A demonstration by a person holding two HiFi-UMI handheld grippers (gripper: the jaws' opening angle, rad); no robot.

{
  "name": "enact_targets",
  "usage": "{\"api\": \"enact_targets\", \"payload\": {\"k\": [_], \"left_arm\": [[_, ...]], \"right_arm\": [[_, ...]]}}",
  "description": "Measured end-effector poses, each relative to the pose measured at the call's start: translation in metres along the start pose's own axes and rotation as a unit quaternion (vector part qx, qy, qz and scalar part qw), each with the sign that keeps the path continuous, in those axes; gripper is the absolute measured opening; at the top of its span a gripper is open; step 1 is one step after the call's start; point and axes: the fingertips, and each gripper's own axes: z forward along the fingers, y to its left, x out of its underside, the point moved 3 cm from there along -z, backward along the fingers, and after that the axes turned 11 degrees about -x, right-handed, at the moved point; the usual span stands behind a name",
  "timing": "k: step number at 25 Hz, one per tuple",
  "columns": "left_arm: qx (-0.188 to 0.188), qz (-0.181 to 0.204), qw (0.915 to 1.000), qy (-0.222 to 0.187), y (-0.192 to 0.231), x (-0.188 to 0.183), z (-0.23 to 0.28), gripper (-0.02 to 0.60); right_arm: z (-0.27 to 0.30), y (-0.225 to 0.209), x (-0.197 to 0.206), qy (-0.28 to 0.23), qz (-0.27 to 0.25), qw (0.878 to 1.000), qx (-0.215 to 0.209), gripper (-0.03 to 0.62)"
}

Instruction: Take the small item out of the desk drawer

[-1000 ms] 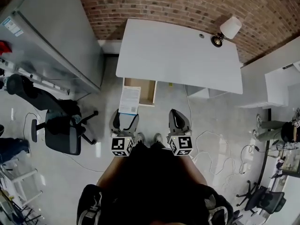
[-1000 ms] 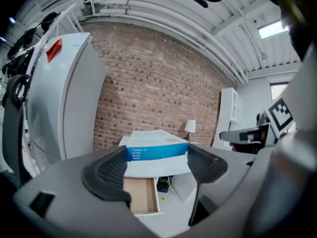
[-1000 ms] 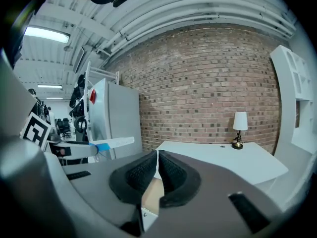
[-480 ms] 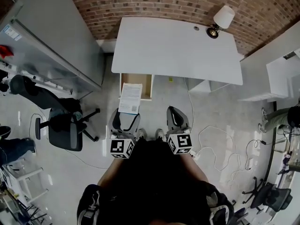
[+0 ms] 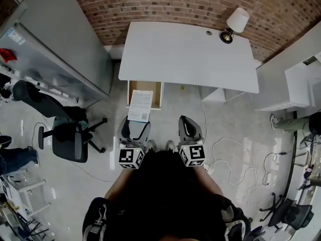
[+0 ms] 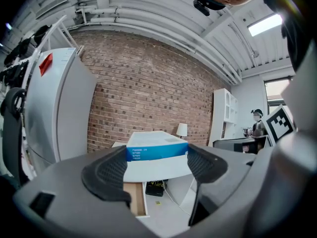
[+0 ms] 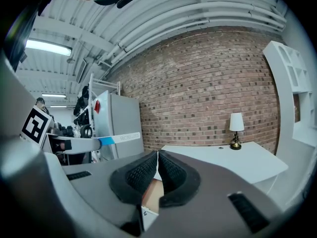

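left tongs [image 6: 157, 165] [image 5: 136, 125]: jaws spread wide, both pads pressed against the sides of a flat white box [image 6: 157, 149] [image 5: 140, 105] with a blue band along its near edge – the box is gripped and held level. right tongs [image 7: 157, 168] [image 5: 188, 125]: jaws closed pad to pad, nothing between them. both tongs are held side by side in front of the person's body.

the box is clear of the drawer [image 5: 146, 90] [image 6: 134, 200], above and just in front of its open wooden tray. the drawer is pulled out from under the left end of the white table [image 5: 188, 54] [image 7: 223, 158].

a lamp [image 5: 233, 24] [image 7: 236, 129] with a white shade stands at the table's far right corner, beside the brick wall [image 5: 190, 4]. a black office chair [image 5: 70, 137] stands on the floor to the left – next to a tall grey cabinet [image 5: 60, 39].
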Motion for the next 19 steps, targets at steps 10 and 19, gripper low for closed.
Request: {"api": "enact_targets", "payload": {"k": [10,19], "left_arm": [[0.001,0.003,1.0000,-0.004,-0.0053,-0.0039,0.0031,0.383],[-0.001,0.001,1.0000,-0.002,-0.0030,-0.0028,0.0028,0.383]], "right_arm": [[0.0021,0.0000,-0.0048,-0.006,-0.002,1.000,-0.013,0.031],[0.0051,0.0025,-0.0060,-0.006,-0.005,1.000,-0.018,0.031]]}}
